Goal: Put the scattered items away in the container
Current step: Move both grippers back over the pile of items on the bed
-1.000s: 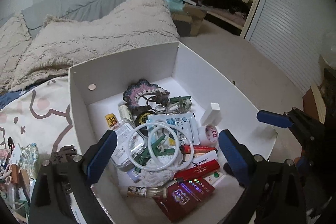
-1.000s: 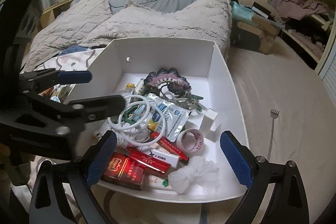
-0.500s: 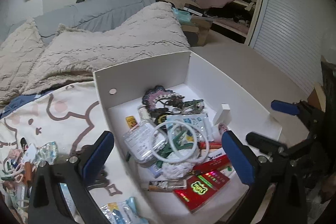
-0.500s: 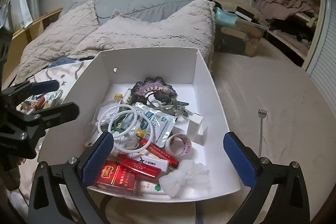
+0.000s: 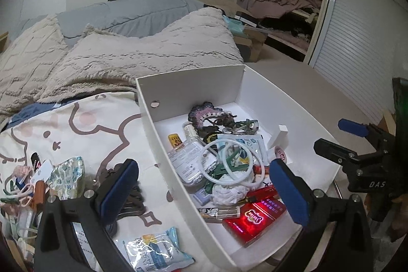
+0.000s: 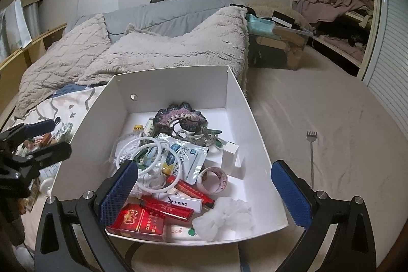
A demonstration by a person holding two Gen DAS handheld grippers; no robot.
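A white box (image 5: 191, 93) (image 6: 173, 86) stands on the bed's foot and holds white rings (image 5: 229, 159), a red pack (image 6: 140, 221), a tape roll (image 6: 213, 179) and a crocheted scrunchie (image 6: 178, 116). My left gripper (image 5: 204, 191) is open and empty, straddling the box's left wall. To its left, on the cartoon-print sheet (image 5: 84, 124), lie a blue-white packet (image 5: 155, 249), a patterned pouch (image 5: 67, 176), a dark clip bundle (image 5: 131, 200) and a heap of small items (image 5: 20, 190). My right gripper (image 6: 205, 193) hangs open and empty over the box's near end.
Beige blankets (image 5: 140, 50) cover the bed beyond the box. On the carpet to the right lies a back scratcher (image 6: 311, 157). A cardboard carton (image 6: 288, 47) and an open closet (image 6: 339, 17) with a slatted door are at the back right.
My left gripper has slid left, from over the box's contents to across its left wall, bringing the scattered items on the sheet into view. The right gripper has hardly moved.
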